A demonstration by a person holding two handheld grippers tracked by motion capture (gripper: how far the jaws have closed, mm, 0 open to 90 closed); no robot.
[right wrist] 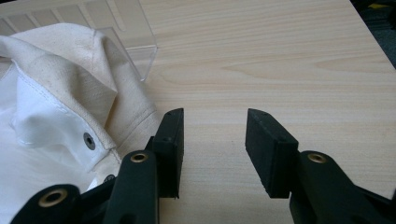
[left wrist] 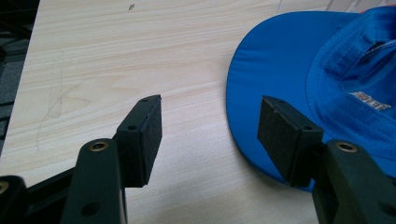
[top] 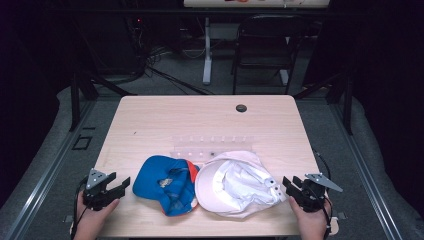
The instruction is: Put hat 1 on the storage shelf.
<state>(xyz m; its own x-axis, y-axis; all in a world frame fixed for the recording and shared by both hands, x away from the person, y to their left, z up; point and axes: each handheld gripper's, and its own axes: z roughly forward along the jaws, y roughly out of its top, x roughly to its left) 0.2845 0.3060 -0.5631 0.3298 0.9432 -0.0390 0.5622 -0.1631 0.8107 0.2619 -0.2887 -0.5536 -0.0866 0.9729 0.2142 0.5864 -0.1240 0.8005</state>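
A blue cap (top: 165, 184) with an orange patch lies upside down at the table's near left; its brim (left wrist: 271, 70) fills the right of the left gripper view. A white cap (top: 235, 184) lies upside down beside it, touching it, and its cream fabric (right wrist: 60, 102) is at the left of the right gripper view. My left gripper (top: 121, 184) is open just left of the blue cap, and only bare table is between its jaws (left wrist: 210, 135). My right gripper (top: 288, 184) stands open just right of the white cap, nothing between its jaws (right wrist: 214, 140).
A clear plastic rack (top: 212, 146) lies on the table (top: 200, 120) behind the caps, its corner (right wrist: 135, 51) next to the white cap. A dark round grommet (top: 241, 108) is near the far edge. A black chair (top: 265, 45) and a desk leg (top: 207, 50) stand beyond the table.
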